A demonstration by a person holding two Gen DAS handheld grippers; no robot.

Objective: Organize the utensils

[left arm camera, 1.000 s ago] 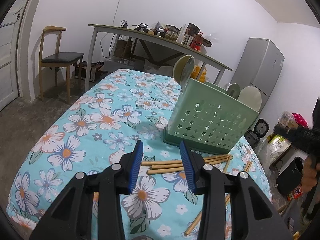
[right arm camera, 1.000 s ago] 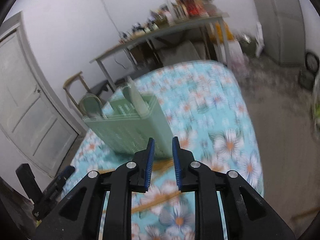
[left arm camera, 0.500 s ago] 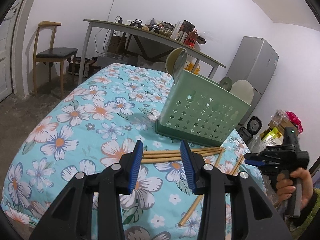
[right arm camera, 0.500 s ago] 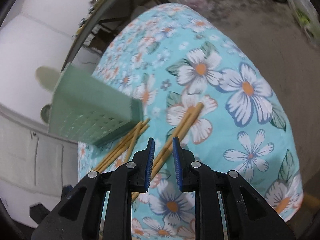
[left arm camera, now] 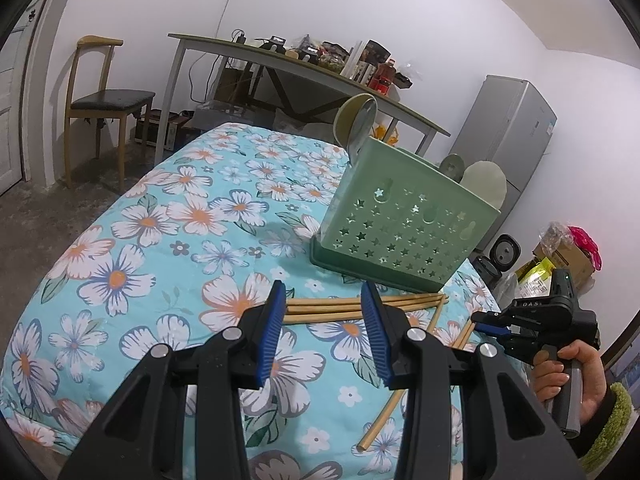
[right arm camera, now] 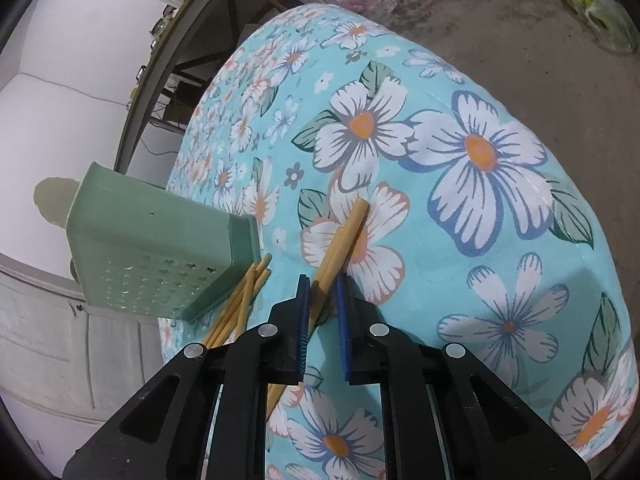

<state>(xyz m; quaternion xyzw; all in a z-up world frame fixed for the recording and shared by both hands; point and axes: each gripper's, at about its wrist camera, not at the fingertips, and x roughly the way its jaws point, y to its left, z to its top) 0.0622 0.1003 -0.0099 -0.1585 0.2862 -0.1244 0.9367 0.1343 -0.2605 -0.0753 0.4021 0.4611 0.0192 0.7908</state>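
Now the right hand-held gripper [right arm camera: 323, 292], jaws closing around a pair of chopsticks [right arm camera: 343, 236] at lower centre, should grip evenly so neither slips. Left hand-held gripper [left arm camera: 325, 320] hangs released, holding nothing. Green utensil holder [left arm camera: 400, 224] stands centre-right on the flowered worktop [left arm camera: 160, 240]; chair [left arm camera: 106, 100] upper left.

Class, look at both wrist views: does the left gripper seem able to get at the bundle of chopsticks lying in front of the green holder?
Probably yes. The left gripper hangs open just short of the chopstick bundle, nothing between them. The green holder stands behind, and the right gripper, jaws closing around a separate pair of chopsticks, works off to the side.
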